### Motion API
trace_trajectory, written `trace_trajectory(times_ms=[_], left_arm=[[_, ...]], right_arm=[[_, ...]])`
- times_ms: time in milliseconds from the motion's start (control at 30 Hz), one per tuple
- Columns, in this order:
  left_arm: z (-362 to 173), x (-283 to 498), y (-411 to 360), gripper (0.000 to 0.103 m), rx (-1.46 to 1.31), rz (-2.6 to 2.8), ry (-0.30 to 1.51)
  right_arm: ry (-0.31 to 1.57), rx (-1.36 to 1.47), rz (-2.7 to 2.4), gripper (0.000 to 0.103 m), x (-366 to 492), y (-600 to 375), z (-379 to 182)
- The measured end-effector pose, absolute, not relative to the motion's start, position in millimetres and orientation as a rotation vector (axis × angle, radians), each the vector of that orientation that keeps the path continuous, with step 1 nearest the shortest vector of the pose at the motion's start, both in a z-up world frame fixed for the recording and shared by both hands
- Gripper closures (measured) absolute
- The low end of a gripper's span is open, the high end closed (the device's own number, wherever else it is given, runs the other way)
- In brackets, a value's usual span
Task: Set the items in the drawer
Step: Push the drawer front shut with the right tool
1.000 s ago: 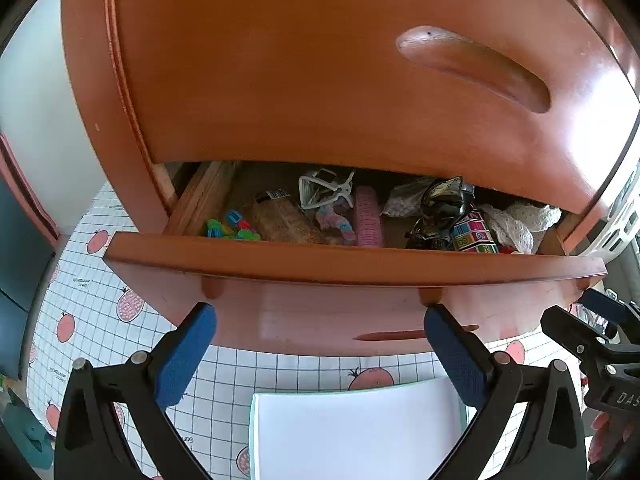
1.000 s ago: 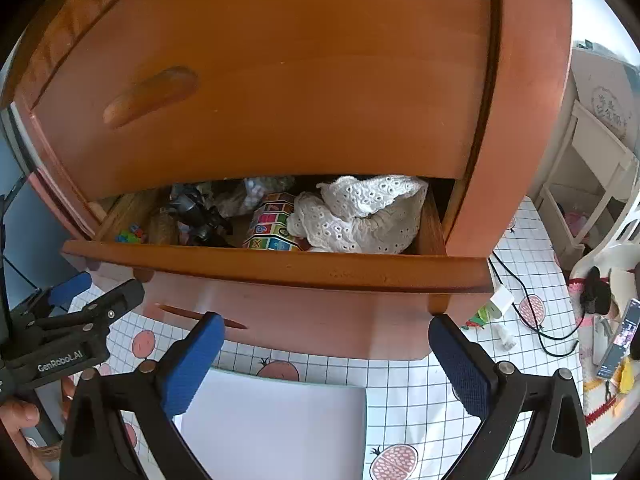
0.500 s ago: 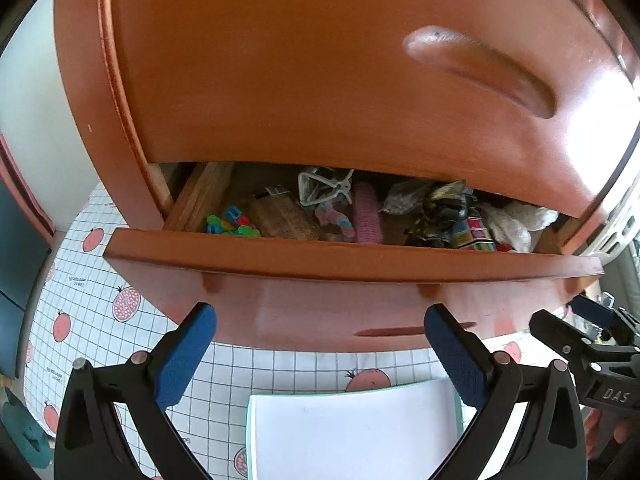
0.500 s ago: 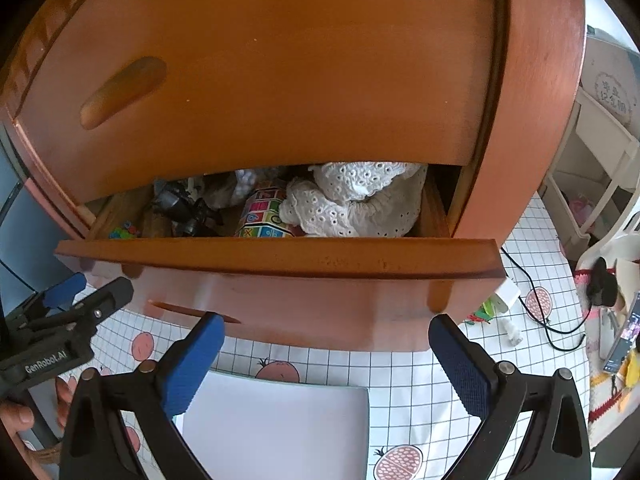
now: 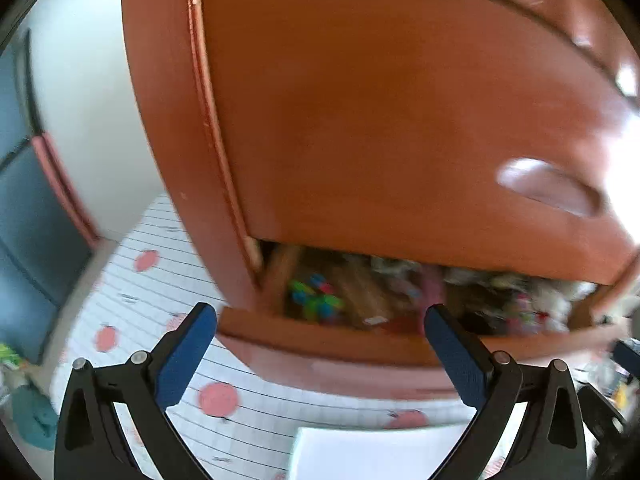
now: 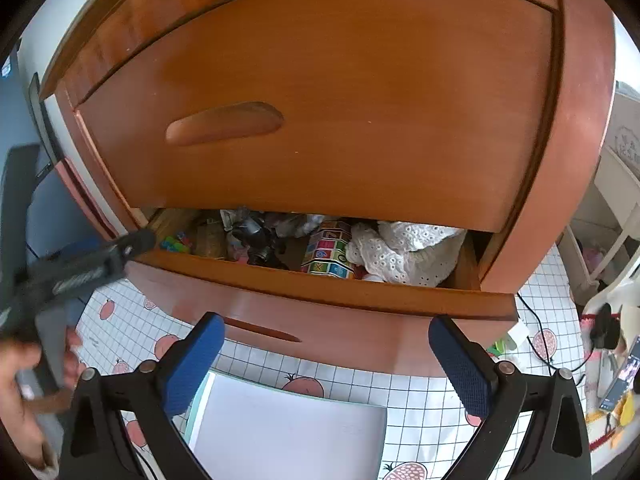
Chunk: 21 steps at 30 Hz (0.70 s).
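1. Lower drawer (image 6: 320, 292) of the wooden cabinet (image 6: 340, 92) stands partly pulled out; its front panel sits low, just above the tiled floor mat (image 6: 400, 388).
2. Contents seen from the right wrist view: white lace cloth (image 6: 404, 248) at the right end, a colourful printed box (image 6: 330, 258) beside it, dark tangled items (image 6: 260, 244) mid-drawer, small bright plastic pieces (image 6: 176, 242) at the left end. Left wrist view is motion-blurred; only the bright pieces (image 5: 316, 298) are clear there.
3. Left gripper (image 5: 320, 356): fingers apart, nothing between them, aimed at the drawer's left half.
4. Right gripper (image 6: 326, 360): fingers apart, empty, just in front of the drawer front. The other tool and a hand (image 6: 24, 380) show at that view's left edge.
5. Judgement: items appear already loaded, so the likely remaining step is closing the drawer.
6. Handling estimate: drawer is stiff wood, loaded but probably not heavy; smooth lacquered face looks slippery. Best hold or push point is the front panel near its recessed slot handle (image 6: 260, 330), pressed evenly with 2 contact points to avoid skewing on the runners.
7. Risk: the soft lace cloth rides high near the upper drawer's edge (image 6: 320, 204) and could snag.
8. White flat sheet (image 6: 288, 428) lies on the mat below both grippers.
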State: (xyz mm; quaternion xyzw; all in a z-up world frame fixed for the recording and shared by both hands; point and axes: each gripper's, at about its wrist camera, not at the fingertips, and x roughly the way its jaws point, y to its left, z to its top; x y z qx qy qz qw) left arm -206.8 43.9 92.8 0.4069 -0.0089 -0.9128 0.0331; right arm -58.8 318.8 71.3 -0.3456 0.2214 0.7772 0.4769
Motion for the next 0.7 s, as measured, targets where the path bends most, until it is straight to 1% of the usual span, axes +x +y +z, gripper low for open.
trace_trajectory(times_ms=[133, 367, 533, 633, 700], left_arm=[[87.3, -221.1, 36.4, 0.0, 1.284, -2.741, 0.024], [79.9, -232.6, 38.8, 0.0, 1.285, -2.71, -0.019], [84.3, -223.3, 34.9, 0.0, 1.286, -2.715, -0.023], [83.2, -220.7, 30.4, 0.0, 1.301, -2.72, 0.015], [81.9, -218.8, 24.6, 0.0, 1.31, -2.733, 0.074]], right_arm=[[0.531, -0.846, 1.894, 0.0, -55.1, 320.0, 74.7], [0.492, -0.807, 1.952, 0.0, -63.7, 321.5, 90.3], [0.431, -0.854, 2.039, 0.0, -91.1, 326.0, 95.1], [0.436, -0.892, 2.109, 0.0, -110.3, 332.4, 95.1], [0.483, -0.91, 2.146, 0.0, -120.6, 340.1, 92.1]])
